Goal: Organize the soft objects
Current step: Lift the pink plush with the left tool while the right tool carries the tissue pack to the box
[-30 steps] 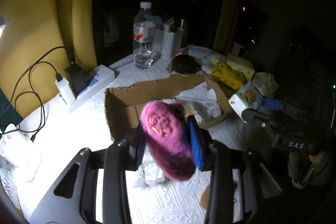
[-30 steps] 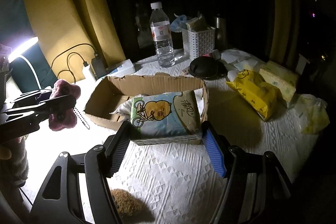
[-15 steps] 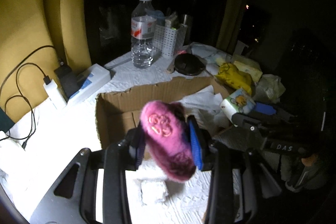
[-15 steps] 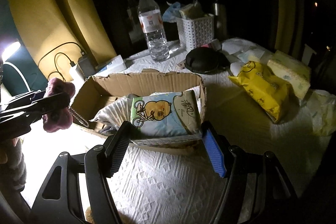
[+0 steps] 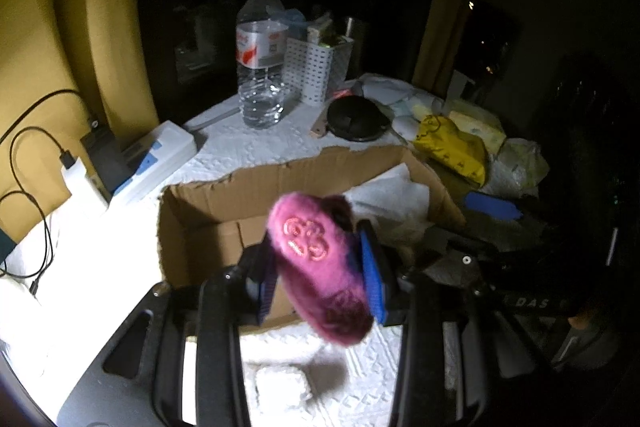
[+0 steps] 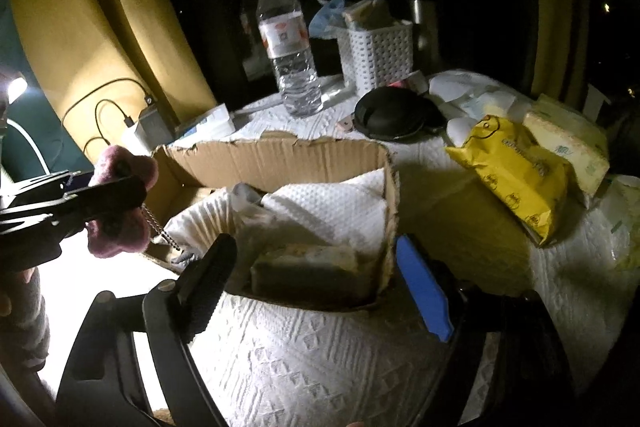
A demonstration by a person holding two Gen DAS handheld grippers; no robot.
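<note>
White embossed cloth (image 6: 320, 367) covers the table, its quilted diamond pattern lit hard from the left against yellow curtains and black window glass. One torn corrugated cardboard box (image 5: 280, 183) sits open in the middle, stuffed with dimpled white paper towels (image 6: 332, 211). The left gripper (image 5: 320, 267) is clenched on a fuzzy magenta plush charm (image 5: 316, 259) bearing a pink embroidered swirl; from the right wrist view the charm (image 6: 120, 227) looks lobed like a flower, with a bead chain dangling, and hangs over the box's near left corner. The right gripper (image 6: 316, 279) stands released, jaws spread wide, and the soft tissue pack (image 6: 308, 263) lies in the box's near end between them, touching neither pad. A second ago that pack was held above the table in front of the box, and the left gripper has since come closer to the box. Behind stand one clear ribbed water bottle (image 5: 260, 59), one white perforated basket (image 5: 316, 67) and one round black case (image 5: 356, 115); to the right lie one crinkly yellow packet (image 6: 512, 175) and one pale tissue pack (image 6: 568, 143).
</note>
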